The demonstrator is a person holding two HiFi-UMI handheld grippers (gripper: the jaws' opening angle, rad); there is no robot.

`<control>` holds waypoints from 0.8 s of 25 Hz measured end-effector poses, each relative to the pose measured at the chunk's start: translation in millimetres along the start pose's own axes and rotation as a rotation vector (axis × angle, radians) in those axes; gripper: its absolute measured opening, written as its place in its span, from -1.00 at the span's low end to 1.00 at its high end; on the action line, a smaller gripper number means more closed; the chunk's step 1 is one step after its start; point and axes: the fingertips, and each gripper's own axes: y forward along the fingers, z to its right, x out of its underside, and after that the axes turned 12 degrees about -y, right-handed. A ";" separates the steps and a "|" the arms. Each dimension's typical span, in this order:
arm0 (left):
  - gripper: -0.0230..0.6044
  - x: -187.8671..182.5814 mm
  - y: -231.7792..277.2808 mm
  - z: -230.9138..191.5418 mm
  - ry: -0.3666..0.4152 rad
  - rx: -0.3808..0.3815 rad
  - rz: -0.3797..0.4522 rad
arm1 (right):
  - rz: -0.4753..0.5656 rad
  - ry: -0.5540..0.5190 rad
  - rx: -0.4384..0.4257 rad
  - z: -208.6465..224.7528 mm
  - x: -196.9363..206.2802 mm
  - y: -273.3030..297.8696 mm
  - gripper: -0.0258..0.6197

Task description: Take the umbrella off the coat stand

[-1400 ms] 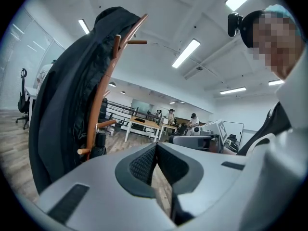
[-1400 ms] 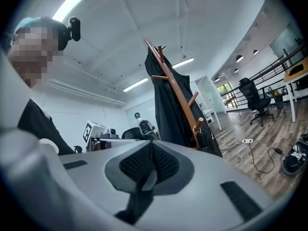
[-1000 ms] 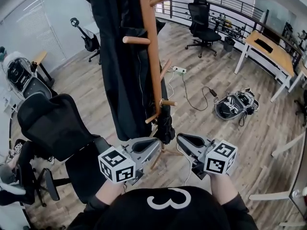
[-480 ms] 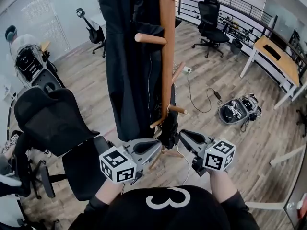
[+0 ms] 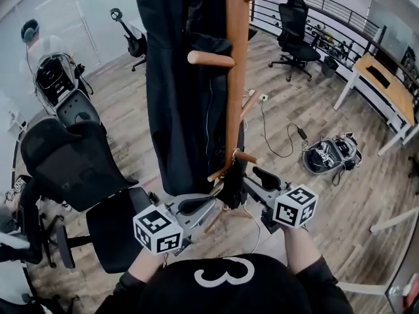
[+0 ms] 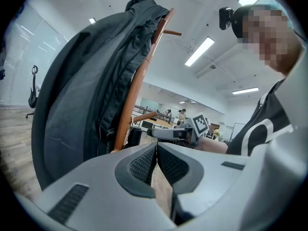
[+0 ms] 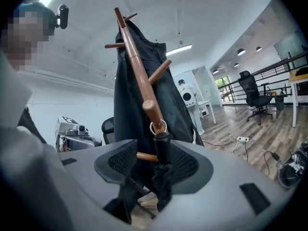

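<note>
A wooden coat stand [image 5: 236, 77] rises just ahead, with a black coat [image 5: 177, 97] draped on its left side. A small folded black umbrella [image 5: 232, 182] hangs by a metal ring [image 7: 158, 127] from a low peg [image 7: 149, 105]. My right gripper [image 7: 154, 165] is open, its jaws have just been opening, and the umbrella [image 7: 161, 162] hangs between them, close to the right-hand pad. In the head view the right gripper [image 5: 252, 178] sits right of the umbrella. My left gripper [image 6: 157, 150] is shut and empty, below and left of the stand [image 6: 137, 85].
A black office chair [image 5: 72, 169] stands close on the left. On the floor to the right lie a cable with a power strip [image 5: 265, 98] and a dark bag [image 5: 327, 156]. A desk [image 5: 393, 84] and another chair [image 5: 294, 25] stand farther back.
Both grippers have moved forward toward the stand. The right gripper's jaws have spread apart and now straddle the hanging umbrella. The left gripper stays shut.
</note>
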 end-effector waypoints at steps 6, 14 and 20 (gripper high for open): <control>-0.87 -1.3 -2.2 -10.0 -0.017 -0.026 0.004 | 0.006 -0.074 0.039 8.5 1.8 15.4 -0.26; -0.87 7.8 -11.5 -29.9 -0.064 -0.084 0.006 | 0.019 -0.106 0.074 13.7 15.7 38.7 -0.25; -0.87 9.3 -19.2 -35.5 -0.084 -0.100 0.010 | 0.007 -0.114 0.080 13.8 23.1 51.2 -0.25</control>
